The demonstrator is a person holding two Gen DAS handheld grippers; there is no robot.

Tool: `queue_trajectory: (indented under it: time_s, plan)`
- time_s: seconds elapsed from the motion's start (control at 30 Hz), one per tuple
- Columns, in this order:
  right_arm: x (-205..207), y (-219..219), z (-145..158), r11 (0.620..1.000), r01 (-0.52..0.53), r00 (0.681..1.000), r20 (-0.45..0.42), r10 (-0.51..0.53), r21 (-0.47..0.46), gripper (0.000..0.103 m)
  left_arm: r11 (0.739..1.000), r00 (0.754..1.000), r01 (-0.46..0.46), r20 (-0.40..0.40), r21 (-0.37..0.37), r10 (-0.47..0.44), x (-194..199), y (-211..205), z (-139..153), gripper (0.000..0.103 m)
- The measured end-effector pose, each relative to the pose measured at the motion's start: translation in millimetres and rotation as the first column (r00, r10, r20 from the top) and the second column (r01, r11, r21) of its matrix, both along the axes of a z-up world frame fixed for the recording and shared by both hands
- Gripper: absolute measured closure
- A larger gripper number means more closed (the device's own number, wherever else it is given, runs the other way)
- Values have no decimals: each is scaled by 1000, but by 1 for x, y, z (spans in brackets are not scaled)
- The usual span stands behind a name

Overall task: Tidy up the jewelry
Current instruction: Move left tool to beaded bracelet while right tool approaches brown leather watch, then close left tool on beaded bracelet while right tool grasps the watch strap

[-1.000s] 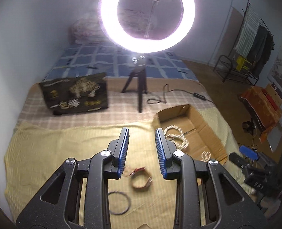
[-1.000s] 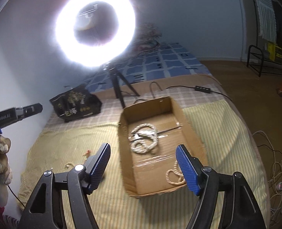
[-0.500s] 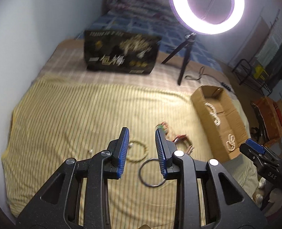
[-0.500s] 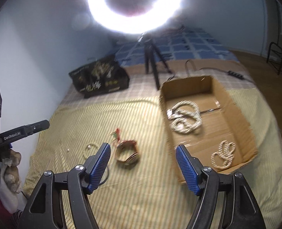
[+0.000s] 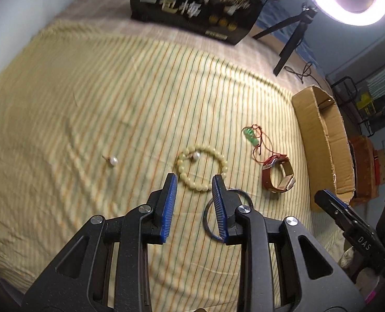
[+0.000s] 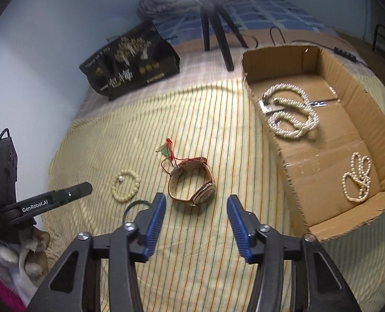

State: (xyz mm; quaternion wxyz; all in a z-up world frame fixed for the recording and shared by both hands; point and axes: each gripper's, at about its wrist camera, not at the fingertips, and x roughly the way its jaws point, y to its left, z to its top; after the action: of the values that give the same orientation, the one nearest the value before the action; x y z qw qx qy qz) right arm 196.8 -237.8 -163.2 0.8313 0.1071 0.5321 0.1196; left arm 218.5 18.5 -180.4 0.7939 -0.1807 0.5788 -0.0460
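**Both tools swing down over the loose jewelry**

A second ago both cameras faced the ring light and cardboard box [image 6: 322, 140]; now they look down at the striped bedspread [image 5: 114, 91]. The left tool [image 5: 194, 202], released and holding nothing, hangs just short of the cream bead bracelet [image 5: 202, 169], with a dark ring [image 5: 226, 214] beside its right finger. The right tool [image 6: 195, 223], spread wide and empty, faces the brown-strapped watch [image 6: 192, 184]. Left of the box also lie a green pendant on red cord [image 5: 252, 135] and a pearl earring [image 5: 113, 160]; two pearl strands sit inside it. Judging by this, pickups come next.
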Motion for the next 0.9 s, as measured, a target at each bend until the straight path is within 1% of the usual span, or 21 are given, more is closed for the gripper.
queue_trajectory:
  time_s: [0.17,0.33,0.43,0.6,0.67,0.73,0.83,0.9]
  plan:
    - [10,3,-14,999,12,1000,-29,-13,-36,62,1000,1000,-8,-22,3,8,4,-4,-12,75]
    - [25,0,-26,999,43,997,-55,-45,-30,68,999,998,-31,-46,-8,31,10,-3,-24,75]
    - [31,2,-31,998,46,997,-60,-48,-41,69,999,997,-41,-66,-19,40,15,-5,-32,75]
    - [37,9,-36,998,31,997,-65,-35,-56,71,999,997,-42,-68,-12,41,24,-13,-39,76]
    - [39,11,-38,997,25,997,-66,-29,-71,72,999,996,-43,-80,-3,42,27,-16,-43,82]
    - [39,10,-39,997,22,997,-69,-27,-79,72,999,995,-45,-92,9,45,29,-16,-49,82]
    - [43,10,-41,997,20,997,-71,-25,-81,72,998,994,-43,-96,41,47,30,-18,-54,91]
    - [45,12,-44,996,13,997,-73,-19,-89,72,998,995,-42,-92,50,46,30,-20,-56,93]
